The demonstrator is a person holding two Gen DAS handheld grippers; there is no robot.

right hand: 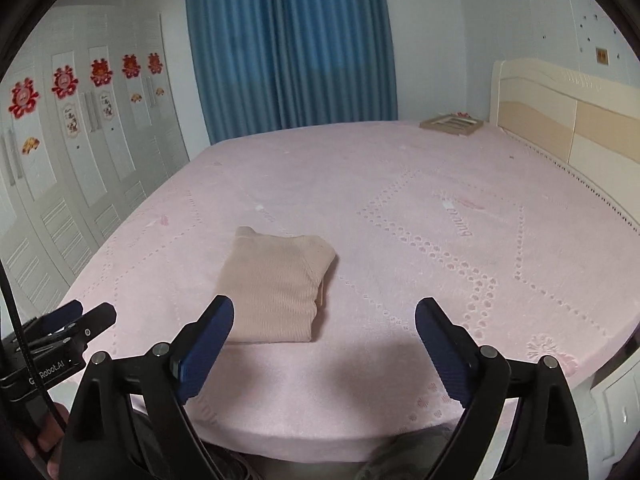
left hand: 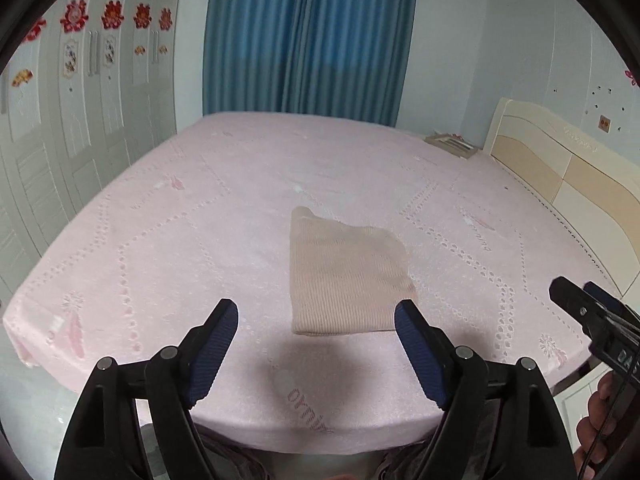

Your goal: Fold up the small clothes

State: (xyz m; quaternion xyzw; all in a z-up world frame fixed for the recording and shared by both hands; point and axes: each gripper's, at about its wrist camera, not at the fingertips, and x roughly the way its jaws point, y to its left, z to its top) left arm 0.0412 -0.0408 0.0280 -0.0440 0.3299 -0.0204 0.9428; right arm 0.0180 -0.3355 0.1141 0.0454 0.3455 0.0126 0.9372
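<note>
Pink bedding with a punched eyelet pattern covers the bed (left hand: 168, 208), which fills most of both wrist views; behind it hang blue curtains (left hand: 308, 36), with white wardrobe doors (left hand: 72, 120) carrying red paper cut-outs along the left side and a cream headboard (left hand: 560, 172) on the right. A flat framed item (right hand: 452, 124) lies on the far corner of the bed by the headboard. The folded garment (left hand: 344, 276) — a beige ribbed knit, squared into a compact rectangle — lies flat on the sheet near the front edge of the bed, with stacked layers showing along its right side in the right wrist view. The left gripper (left hand: 316, 316) is held above the front of the bed with its blue-padded fingers spread wide and nothing between them; the garment's near edge shows between the fingertips, apart from them. The right gripper (right hand: 324, 316) is likewise spread wide and empty — the garment sits ahead of its left finger (right hand: 208, 344), which overlaps the garment's near corner in view. Each gripper shows at the edge of the other's camera.
</note>
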